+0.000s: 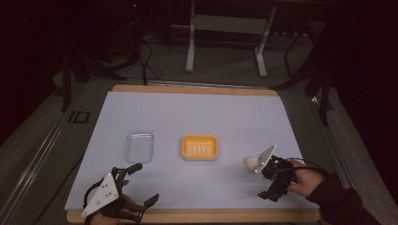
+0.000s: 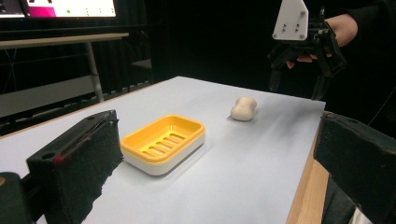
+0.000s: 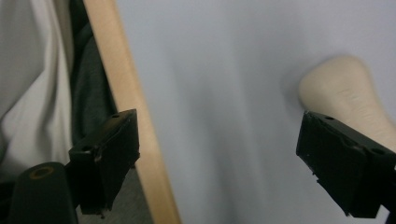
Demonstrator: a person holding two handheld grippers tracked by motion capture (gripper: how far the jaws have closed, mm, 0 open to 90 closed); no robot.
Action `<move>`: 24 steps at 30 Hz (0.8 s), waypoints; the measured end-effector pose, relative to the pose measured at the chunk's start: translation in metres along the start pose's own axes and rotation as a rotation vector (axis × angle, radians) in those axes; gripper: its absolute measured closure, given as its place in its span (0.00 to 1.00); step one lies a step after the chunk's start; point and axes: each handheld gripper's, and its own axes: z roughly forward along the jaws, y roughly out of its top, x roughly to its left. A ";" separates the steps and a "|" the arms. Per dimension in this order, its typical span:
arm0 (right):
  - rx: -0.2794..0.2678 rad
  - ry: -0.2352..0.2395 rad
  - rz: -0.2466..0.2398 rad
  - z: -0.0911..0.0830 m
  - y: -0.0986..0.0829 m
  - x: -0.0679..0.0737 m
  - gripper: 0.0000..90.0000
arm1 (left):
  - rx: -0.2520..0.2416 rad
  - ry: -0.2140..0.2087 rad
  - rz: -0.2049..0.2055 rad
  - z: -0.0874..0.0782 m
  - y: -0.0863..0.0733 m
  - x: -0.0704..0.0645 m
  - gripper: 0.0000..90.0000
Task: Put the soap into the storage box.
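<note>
A yellow soap dish [image 1: 200, 146] [image 2: 163, 142] with a slotted floor sits mid-table. A cream bar of soap [image 1: 251, 162] [image 2: 243, 108] lies to its right on the white table cover. My right gripper [image 1: 264, 183] [image 2: 296, 87] hovers just beside the soap, open and holding nothing. In the right gripper view the soap [image 3: 345, 88] lies past the right jaw, outside the gap of the gripper [image 3: 219, 154]. My left gripper [image 1: 144, 184] [image 2: 219, 158] is open near the front edge, pointing towards the dish with nothing between its jaws.
A clear plastic tray [image 1: 139, 146] lies left of the dish. The wooden table edge [image 1: 197, 216] [image 3: 130, 107] runs along the front. A metal table frame [image 1: 225, 28] stands beyond the far edge, and a monitor [image 2: 56, 8] glows at the back.
</note>
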 end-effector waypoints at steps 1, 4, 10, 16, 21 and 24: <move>0.008 0.018 0.007 0.000 0.000 -0.001 0.14 | 0.000 -0.002 -0.002 0.000 0.000 0.000 0.01; 0.054 0.055 0.028 0.002 0.000 -0.006 0.14 | 0.002 -0.005 -0.003 0.000 0.000 0.000 0.01; 0.143 0.054 0.035 0.010 0.000 -0.010 0.14 | 0.005 -0.010 -0.007 0.000 0.000 0.000 0.01; 0.179 0.100 0.030 0.012 0.001 -0.014 0.15 | 0.006 -0.012 -0.007 0.001 0.000 0.000 0.01; 0.251 0.102 -0.018 0.017 -0.001 -0.016 0.14 | 0.009 -0.014 -0.007 0.001 -0.001 0.000 0.01; 0.262 0.065 -0.050 0.017 -0.003 -0.016 0.19 | 0.010 -0.018 -0.007 0.001 -0.001 0.000 0.01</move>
